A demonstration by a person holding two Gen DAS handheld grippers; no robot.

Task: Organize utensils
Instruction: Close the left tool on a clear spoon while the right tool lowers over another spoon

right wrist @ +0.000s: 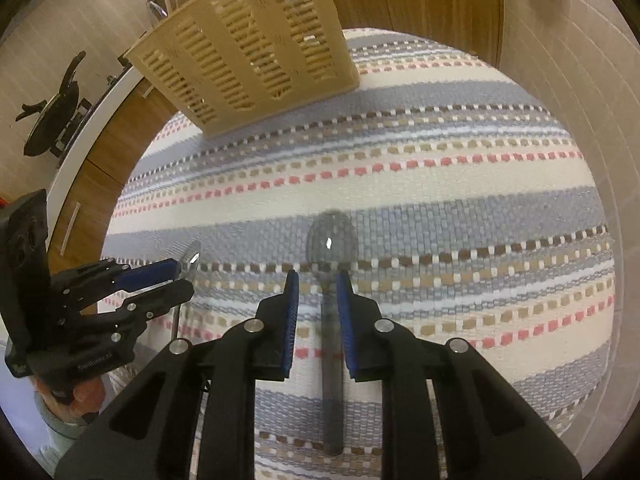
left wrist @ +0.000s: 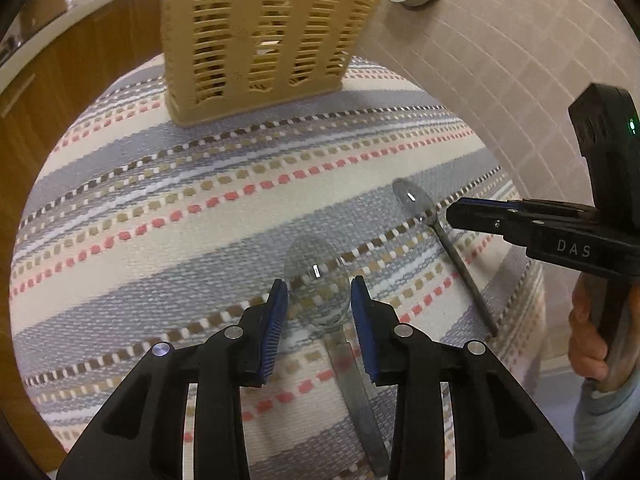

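Two metal spoons are observed lying on a striped woven cloth [left wrist: 168,184] of grey, cream and pink bands.

The larger spoon [left wrist: 320,292] lies between the blue-padded fingers of the left gripper [left wrist: 319,296], its bowl forward at the fingertips and its flat handle running back under the gripper. A gap shows between each pad and the bowl; the jaws are parted, nothing is grasped.

The smaller, slim-handled spoon [right wrist: 331,240] lies between the fingers of the right gripper [right wrist: 318,286], bowl just ahead of the tips, handle running back between the pads. The jaws are narrowed but are not seen clamping the handle; whether the right-hand pad touches it cannot be told.

A tan slotted plastic utensil basket [left wrist: 256,36] stands upright well ahead of both grippers.
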